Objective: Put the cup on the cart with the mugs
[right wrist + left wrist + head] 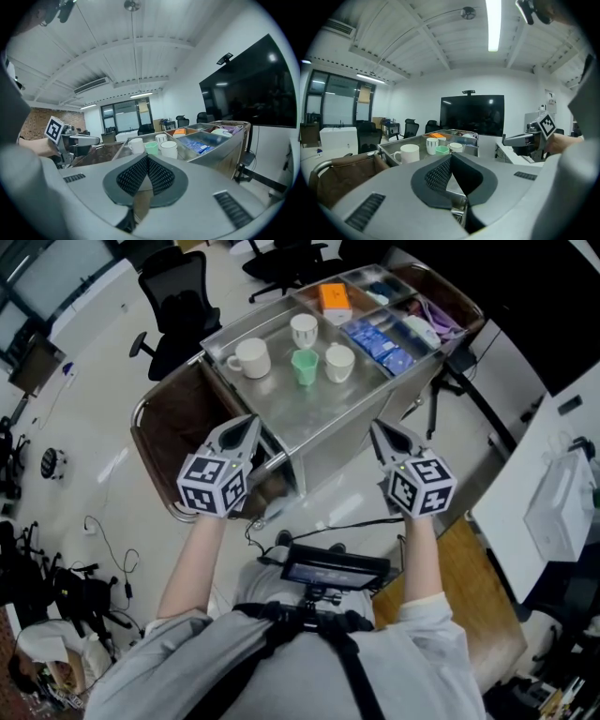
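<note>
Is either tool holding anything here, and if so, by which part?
Nothing is held. The left tool and right tool are both shut and empty; the green cup stands on the cart among the mugs.

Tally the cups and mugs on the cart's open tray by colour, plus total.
White: 3 (handled mug, rear cup, right cup)
Green: 1 (green cup)
Total: 4

An open-plan office: black swivel chairs [178,296] stand about, a large dark wall screen [472,115] hangs at one end, glass-partitioned rooms [125,119] line the back, a ceiling strip light [493,23] runs overhead, and cables [108,540] trail across the pale floor [94,442]
</note>
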